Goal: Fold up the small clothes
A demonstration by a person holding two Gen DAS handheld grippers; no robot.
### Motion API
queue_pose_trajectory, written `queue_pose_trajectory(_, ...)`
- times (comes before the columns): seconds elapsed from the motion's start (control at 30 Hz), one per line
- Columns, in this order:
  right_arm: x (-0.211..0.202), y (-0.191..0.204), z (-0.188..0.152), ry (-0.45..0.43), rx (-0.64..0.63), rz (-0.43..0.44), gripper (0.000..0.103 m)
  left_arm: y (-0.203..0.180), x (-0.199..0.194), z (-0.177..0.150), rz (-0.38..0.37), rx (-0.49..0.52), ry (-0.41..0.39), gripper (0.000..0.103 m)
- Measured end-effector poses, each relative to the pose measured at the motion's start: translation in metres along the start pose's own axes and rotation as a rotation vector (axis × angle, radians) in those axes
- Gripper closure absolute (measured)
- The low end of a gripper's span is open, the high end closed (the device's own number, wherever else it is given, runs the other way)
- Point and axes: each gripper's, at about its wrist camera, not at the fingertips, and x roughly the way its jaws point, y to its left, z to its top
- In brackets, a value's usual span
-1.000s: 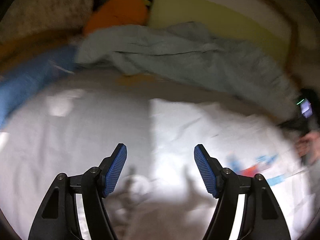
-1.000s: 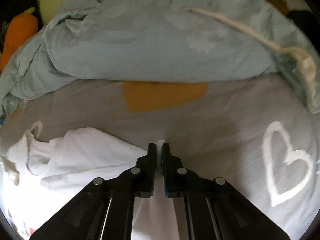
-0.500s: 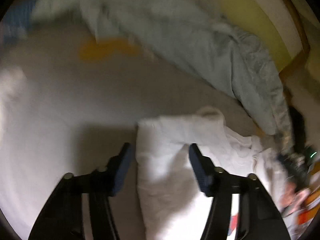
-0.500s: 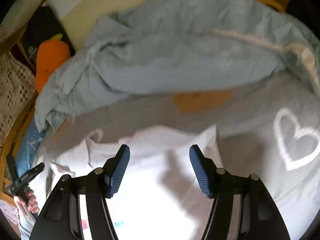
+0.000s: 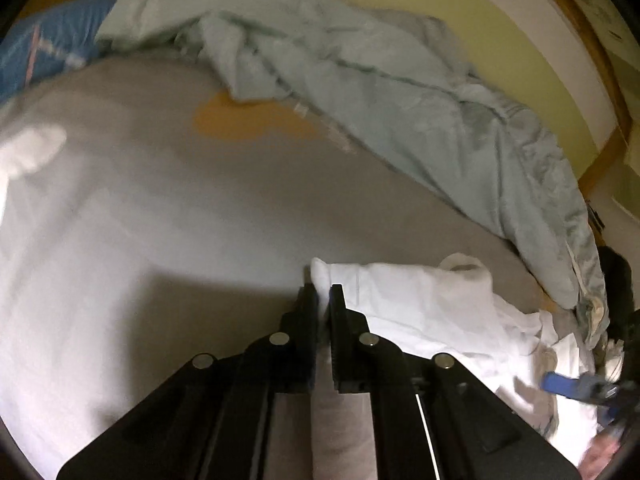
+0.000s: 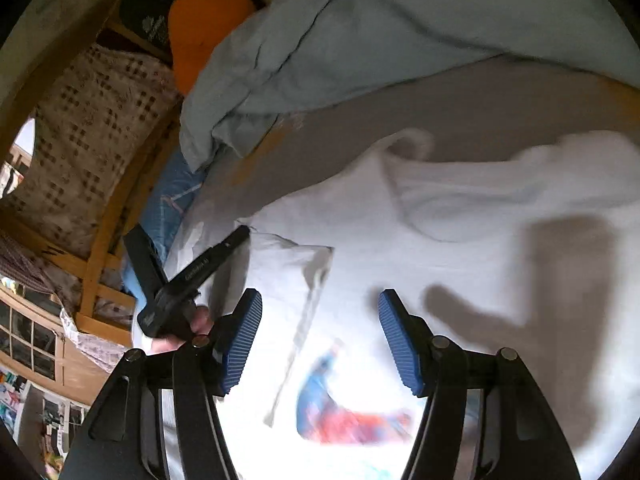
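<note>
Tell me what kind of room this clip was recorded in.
Most likely a bedroom: the white garment lies on a grey bedsheet, with a rumpled pale blue duvet behind and a wooden bed frame alongside.

A bed (image 5: 168, 216) with a grey sheet fills the middle of the left wrist view, an orange patch (image 5: 240, 122) printed on it toward the upper centre. A rumpled pale blue duvet (image 5: 400, 100) lies across the upper right of the frame. A white garment (image 5: 432, 304) lies on the sheet at lower right. A blue pillow (image 5: 36, 56) sits at the upper left edge.
</note>
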Motion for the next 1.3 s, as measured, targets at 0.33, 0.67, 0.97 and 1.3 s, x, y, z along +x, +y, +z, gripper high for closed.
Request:
queue_pose_trajectory(0.33,0.095,0.024,-0.01,-0.051,-0.064,-0.082,0.099,-0.008,0.003,-0.001,0.06,0.061,0.02,0.097)
queue_pose_trajectory(0.67,0.105,0.055,-0.026,-0.124,-0.283,-0.404,0.1,-0.023,0.006,-0.004,0.173,0.168,0.016,0.093)
queue_pose_trajectory(0.97,0.087,0.019,-0.015,-0.071,-0.133,-0.154,0.083,-0.03,-0.02,-0.003,0.154,0.194,-0.094,0.056)
queue_pose_trajectory(1.3,0.067,0.046,-0.032,-0.21,-0.281,-0.424,0.042,-0.053,-0.03,-0.008,0.263,0.32,-0.186,0.03)
